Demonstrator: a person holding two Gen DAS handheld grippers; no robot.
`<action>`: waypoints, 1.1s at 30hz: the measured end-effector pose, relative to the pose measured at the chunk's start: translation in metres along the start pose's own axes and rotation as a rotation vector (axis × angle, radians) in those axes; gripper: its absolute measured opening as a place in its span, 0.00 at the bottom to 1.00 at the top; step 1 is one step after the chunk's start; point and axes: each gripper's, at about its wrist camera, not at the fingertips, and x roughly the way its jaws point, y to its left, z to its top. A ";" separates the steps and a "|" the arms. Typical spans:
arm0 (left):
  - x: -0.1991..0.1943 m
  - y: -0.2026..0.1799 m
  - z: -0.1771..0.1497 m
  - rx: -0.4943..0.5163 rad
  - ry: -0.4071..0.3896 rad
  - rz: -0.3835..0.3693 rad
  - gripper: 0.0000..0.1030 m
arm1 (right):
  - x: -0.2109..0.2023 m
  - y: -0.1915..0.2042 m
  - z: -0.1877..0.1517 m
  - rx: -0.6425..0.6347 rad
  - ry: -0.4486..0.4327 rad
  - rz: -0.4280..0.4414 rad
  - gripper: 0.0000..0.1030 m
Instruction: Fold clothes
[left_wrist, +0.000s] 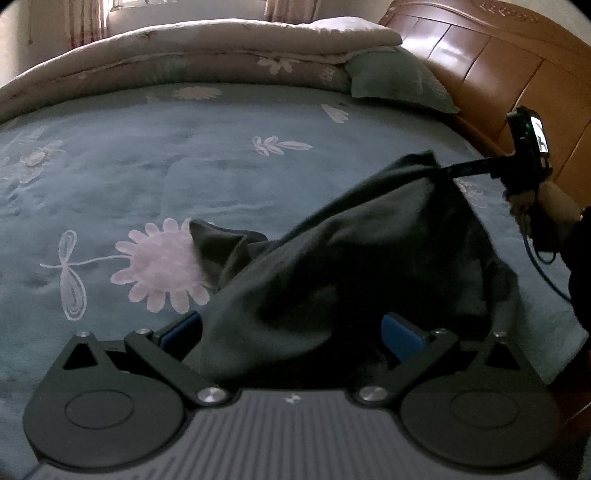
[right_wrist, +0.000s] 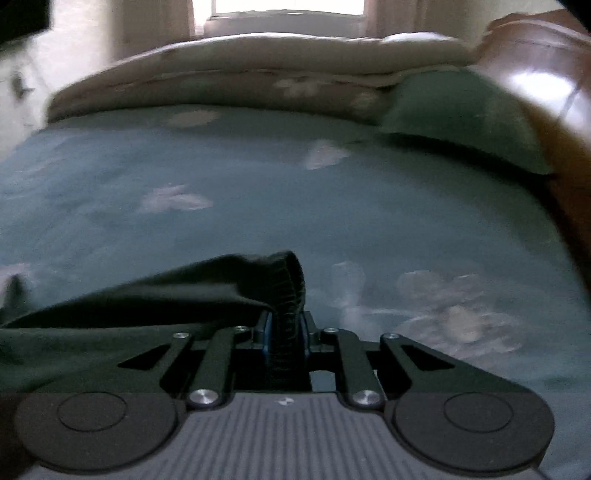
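Note:
A dark green garment (left_wrist: 351, 266) lies bunched on the blue flowered bedspread (left_wrist: 184, 166). My left gripper (left_wrist: 291, 332) is open, its blue pads (left_wrist: 400, 338) wide apart, with the cloth draped between them. My right gripper (right_wrist: 286, 328) is shut on the garment's ribbed hem (right_wrist: 290, 295) and holds that corner up off the bed. In the left wrist view the right gripper (left_wrist: 439, 171) reaches in from the right and lifts the cloth's far corner. The rest of the garment (right_wrist: 110, 314) trails to the left in the right wrist view.
A folded beige quilt (left_wrist: 203, 55) lies along the far side of the bed. A green pillow (left_wrist: 399, 81) leans by the wooden headboard (left_wrist: 498, 74) on the right. A window with curtains (right_wrist: 284, 11) is behind the bed.

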 end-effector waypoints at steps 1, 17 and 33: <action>-0.001 0.001 0.000 0.000 -0.001 0.002 0.99 | 0.004 -0.007 0.002 0.005 0.004 -0.029 0.17; 0.004 0.008 0.001 -0.021 0.010 -0.008 0.99 | 0.020 -0.081 -0.013 0.275 0.088 0.033 0.49; 0.026 0.006 0.015 0.018 0.025 -0.078 0.99 | -0.085 -0.057 -0.166 0.645 0.166 0.110 0.51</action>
